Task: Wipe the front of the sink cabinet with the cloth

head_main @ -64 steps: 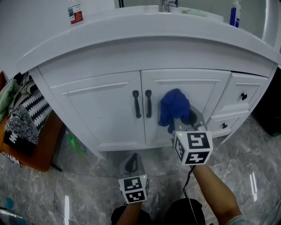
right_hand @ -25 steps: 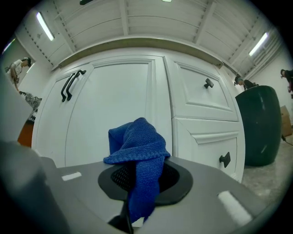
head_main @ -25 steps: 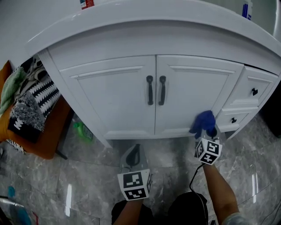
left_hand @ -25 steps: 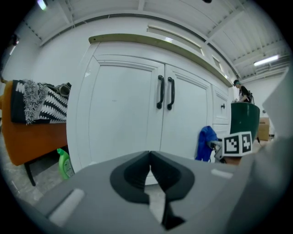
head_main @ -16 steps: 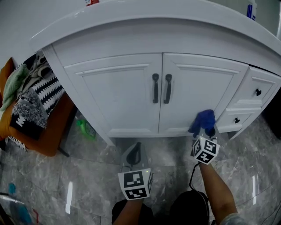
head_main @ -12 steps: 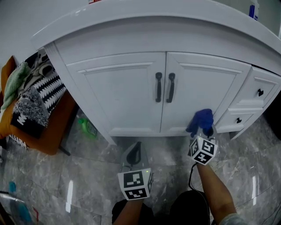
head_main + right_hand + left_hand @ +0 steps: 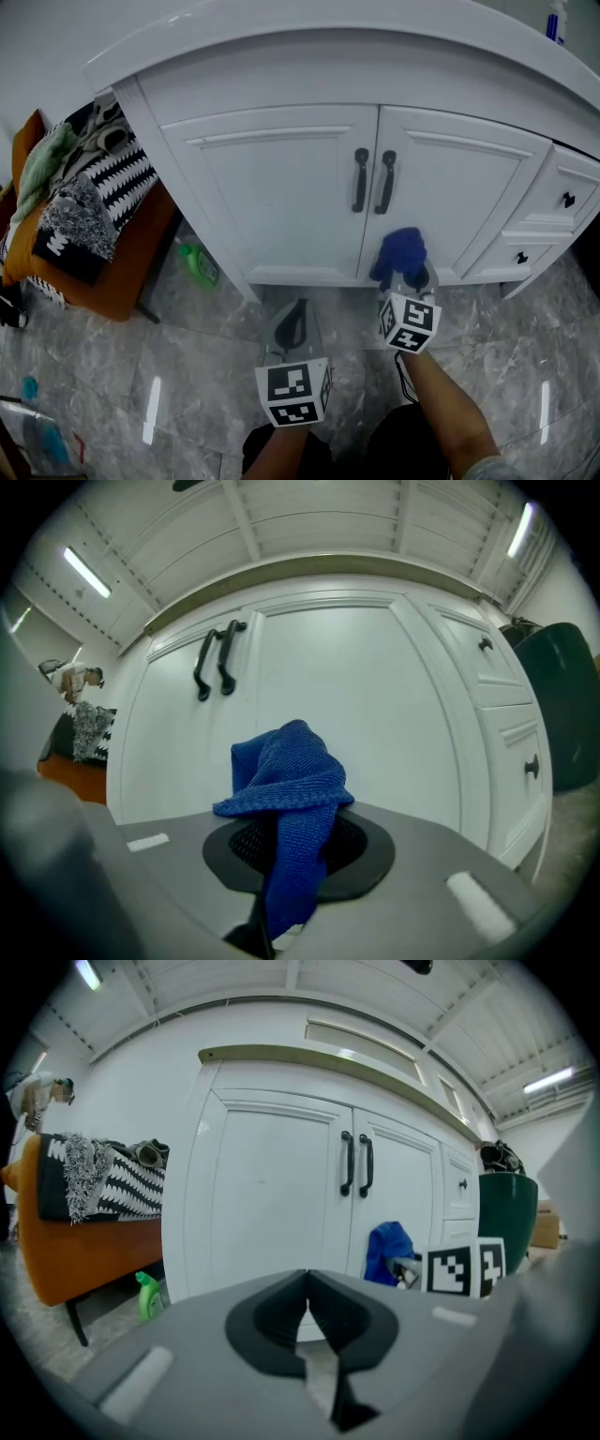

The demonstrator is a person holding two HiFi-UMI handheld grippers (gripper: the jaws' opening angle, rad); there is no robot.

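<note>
Head view: we have the right hand-held gripper low at the sink cabinet, with the blue cloth at the right door's lower edge. The left hand-held gripper is over the floor, clear of the cabinet.
Left gripper view: jaws closed together, nothing between them.
Right gripper view: jaws clamped on the bunched cloth.

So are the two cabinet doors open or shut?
Shut. The left door and right door sit flush, edges meeting, with their black handles side by side; nothing of the inside shows.
</note>
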